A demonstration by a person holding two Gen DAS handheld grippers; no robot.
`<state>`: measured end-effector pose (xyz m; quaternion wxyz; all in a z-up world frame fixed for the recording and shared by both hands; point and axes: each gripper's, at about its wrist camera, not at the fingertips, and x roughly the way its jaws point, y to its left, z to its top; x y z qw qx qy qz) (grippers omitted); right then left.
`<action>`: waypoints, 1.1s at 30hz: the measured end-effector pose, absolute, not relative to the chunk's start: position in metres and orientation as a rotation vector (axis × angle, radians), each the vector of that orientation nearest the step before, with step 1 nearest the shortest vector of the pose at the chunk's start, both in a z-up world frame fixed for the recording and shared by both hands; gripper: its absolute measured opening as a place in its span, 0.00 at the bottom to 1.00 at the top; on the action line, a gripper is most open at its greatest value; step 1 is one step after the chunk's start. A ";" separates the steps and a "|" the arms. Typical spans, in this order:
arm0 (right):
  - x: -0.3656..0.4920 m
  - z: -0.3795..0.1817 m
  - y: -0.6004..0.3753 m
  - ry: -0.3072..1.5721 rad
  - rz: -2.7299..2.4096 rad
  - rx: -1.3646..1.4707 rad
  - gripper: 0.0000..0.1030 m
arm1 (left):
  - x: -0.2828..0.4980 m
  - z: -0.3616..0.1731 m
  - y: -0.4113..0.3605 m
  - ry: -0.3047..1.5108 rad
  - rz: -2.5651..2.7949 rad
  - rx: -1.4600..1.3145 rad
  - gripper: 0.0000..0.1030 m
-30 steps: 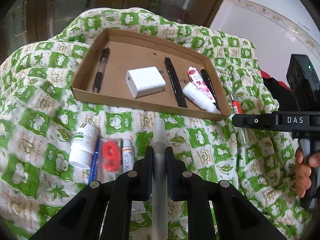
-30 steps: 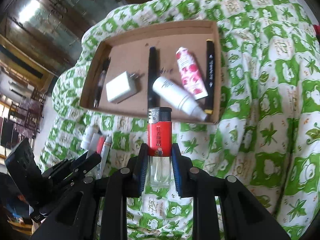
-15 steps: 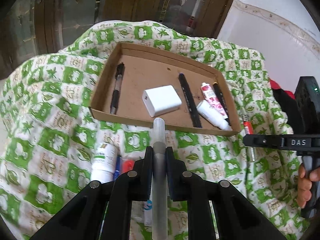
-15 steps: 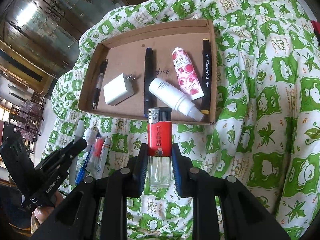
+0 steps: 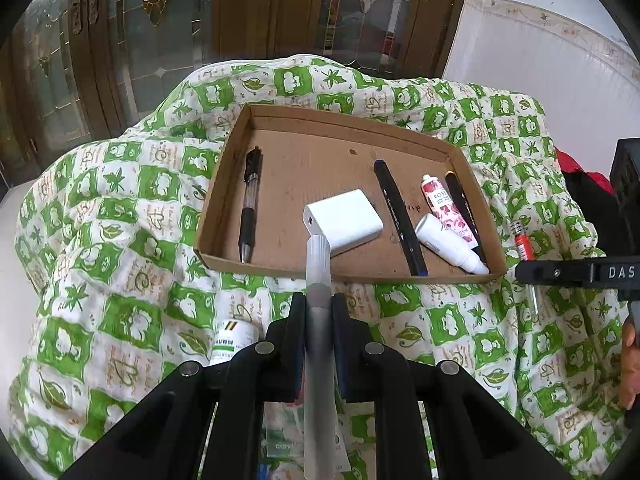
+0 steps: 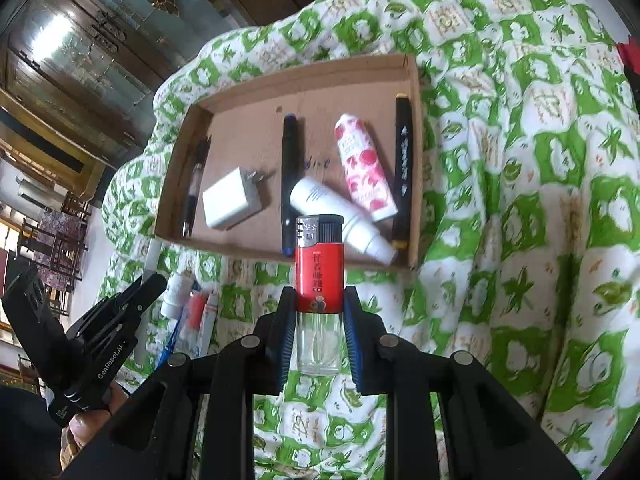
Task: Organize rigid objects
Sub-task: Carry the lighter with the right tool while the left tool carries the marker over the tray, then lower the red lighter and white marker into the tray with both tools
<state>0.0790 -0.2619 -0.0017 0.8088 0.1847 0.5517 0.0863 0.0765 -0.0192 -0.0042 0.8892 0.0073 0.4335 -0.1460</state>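
My left gripper [image 5: 318, 300] is shut on a pale grey pen [image 5: 318, 264], whose tip hangs over the near edge of the cardboard tray [image 5: 224, 184]. My right gripper [image 6: 319, 308] is shut on a red lighter [image 6: 319, 264], held upright just short of the tray's [image 6: 304, 70] near wall. In the tray lie a black pen [image 5: 249, 208], a white charger [image 5: 344, 220], a dark pen [image 5: 396, 216], a rose-print tube [image 5: 440, 204], a white bottle [image 5: 444, 242] and a black marker [image 5: 460, 200].
The tray rests on a rumpled green-and-white cloth [image 5: 120, 240]. A white bottle with a green label [image 5: 232, 344] and other small items [image 6: 196, 308] lie on the cloth near my left gripper. Wooden glazed doors stand behind, with a white wall at the right.
My left gripper has risen and come closer to the tray with the pen. The loose items on the cloth have slipped under it, mostly out of view. The right gripper has kept still.
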 end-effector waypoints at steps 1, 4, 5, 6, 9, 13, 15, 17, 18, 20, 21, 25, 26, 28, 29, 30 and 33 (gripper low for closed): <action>0.080 -0.001 -0.264 1.177 0.182 0.399 0.22 | 0.078 -0.004 -0.020 0.899 -0.301 0.017 0.11; 0.085 0.001 -0.270 1.171 0.173 0.407 0.22 | 0.081 -0.003 -0.021 0.899 -0.297 0.025 0.11; 0.088 0.002 -0.272 1.167 0.171 0.409 0.22 | 0.083 -0.003 -0.022 0.901 -0.297 0.028 0.11; 0.090 0.003 -0.273 1.163 0.170 0.410 0.22 | 0.087 -0.003 -0.023 0.904 -0.299 0.030 0.11; 0.100 0.010 -0.278 1.138 0.174 0.424 0.22 | 0.098 -0.002 -0.025 0.908 -0.306 0.025 0.11; 0.117 0.016 -0.284 1.116 0.186 0.453 0.22 | 0.120 0.003 -0.027 0.912 -0.309 0.009 0.11; 0.130 0.017 -0.285 1.109 0.187 0.453 0.22 | 0.134 0.004 -0.028 0.913 -0.306 0.007 0.11; 0.142 0.014 -0.286 1.109 0.192 0.456 0.22 | 0.147 0.005 -0.028 0.916 -0.304 -0.002 0.11; 0.150 0.011 -0.284 1.112 0.199 0.458 0.22 | 0.157 0.006 -0.027 0.919 -0.302 -0.012 0.11; 0.164 0.004 -0.280 1.118 0.208 0.457 0.22 | 0.173 0.004 -0.026 0.927 -0.299 -0.026 0.11; 0.171 0.001 -0.277 1.123 0.210 0.451 0.22 | 0.179 0.003 -0.026 0.931 -0.297 -0.031 0.11; 0.195 -0.015 -0.264 1.143 0.210 0.424 0.22 | 0.206 -0.004 -0.029 0.949 -0.296 -0.055 0.11; 0.200 -0.018 -0.263 1.141 0.208 0.425 0.22 | 0.209 -0.005 -0.030 0.951 -0.296 -0.055 0.11; 0.213 -0.022 -0.263 1.125 0.204 0.433 0.22 | 0.220 -0.011 -0.037 0.956 -0.295 -0.042 0.11; 0.217 -0.023 -0.263 1.120 0.204 0.436 0.22 | 0.223 -0.013 -0.039 0.958 -0.294 -0.037 0.11; 0.222 -0.025 -0.263 1.113 0.204 0.441 0.22 | 0.228 -0.016 -0.043 0.962 -0.293 -0.032 0.11; 0.231 -0.031 -0.262 1.110 0.210 0.449 0.22 | 0.239 -0.022 -0.052 0.971 -0.289 -0.026 0.11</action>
